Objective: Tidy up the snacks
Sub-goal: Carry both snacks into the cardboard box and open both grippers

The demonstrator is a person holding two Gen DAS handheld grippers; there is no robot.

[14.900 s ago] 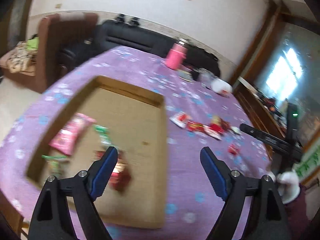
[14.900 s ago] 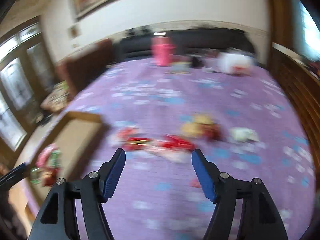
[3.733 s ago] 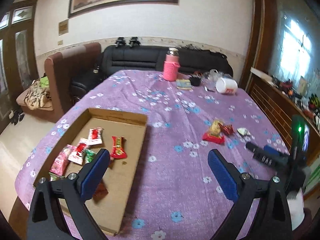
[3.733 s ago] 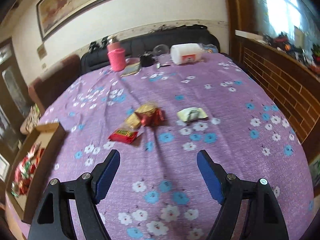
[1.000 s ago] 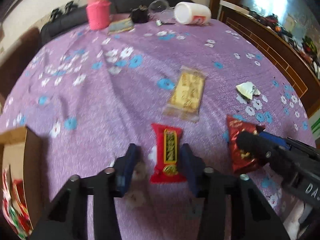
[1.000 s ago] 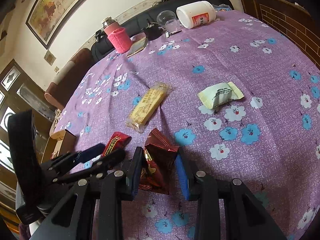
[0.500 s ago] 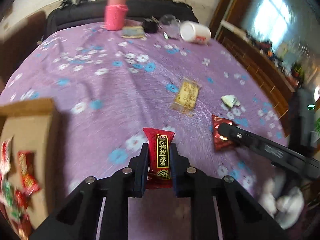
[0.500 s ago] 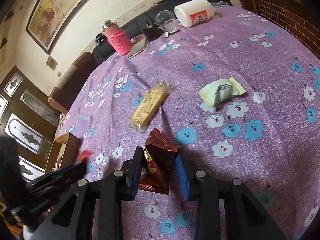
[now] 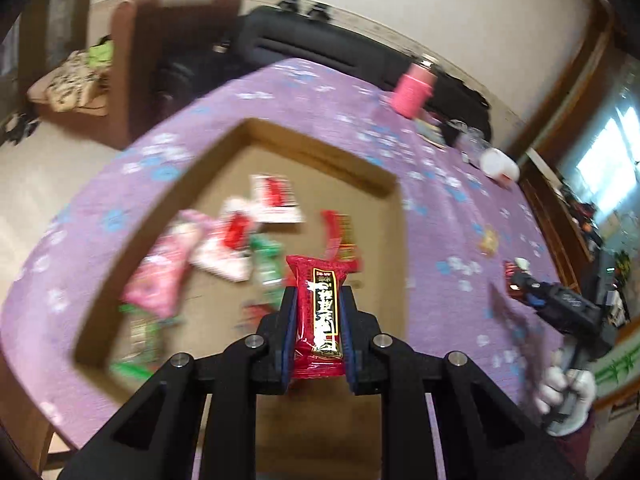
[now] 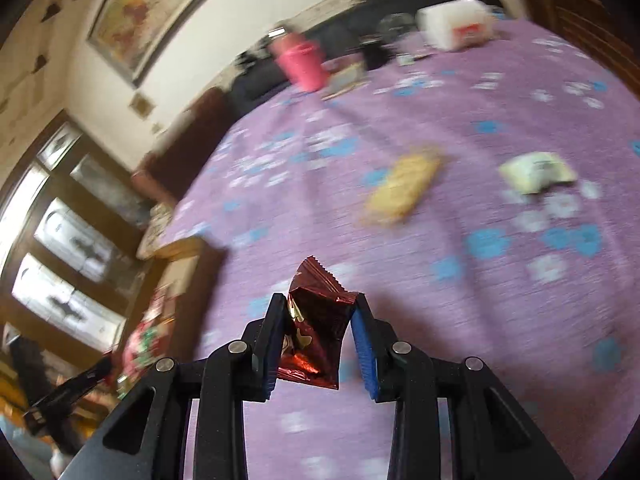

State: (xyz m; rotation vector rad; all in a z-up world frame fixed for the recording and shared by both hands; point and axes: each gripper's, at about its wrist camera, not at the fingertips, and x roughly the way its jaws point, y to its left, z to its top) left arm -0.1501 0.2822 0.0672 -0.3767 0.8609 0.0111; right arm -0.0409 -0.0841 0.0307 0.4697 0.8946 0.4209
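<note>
- My left hand-held gripper [image 9: 316, 330] is clamped on a red snack packet [image 9: 318, 316] with gold-and-black lettering, pinched across its width so the packet stands upright between the blue pads and its top pokes clear above them.
- I hold that packet above the cardboard box [image 9: 320, 148], over the near end of its floor, which I judge to be the spot for letting it drop among the rest.
- Inside the box lie snacks already gathered: a pink packet [image 9: 164, 268] at the left, white-and-red packets [image 9: 276, 198] toward the far wall and a red-and-gold one [image 9: 340, 236] just beyond my pads; motion blur hides their labels.
- The box sits at the left end of the counter [image 9: 440, 216], whose purple flowered cloth carries the loose snacks to the right, so each trip runs from cloth to box.
- My right hand-held gripper [image 10: 320, 334] is clamped on a dark red foil packet [image 10: 316, 328], crumpled between the pads with its serrated edge sticking up; it hangs over bare cloth, well apart from the box, which shows only at that view's left edge.
- A yellow biscuit packet [image 10: 402, 190] and a pale green packet [image 10: 538, 176] lie flat on the cloth farther right, untouched, so I judge the sorting well along but unfinished.
- A pink bottle [image 10: 302, 62] and a white jar on its side [image 10: 458, 28] stand at the far edge, apart from the snacks.
</note>
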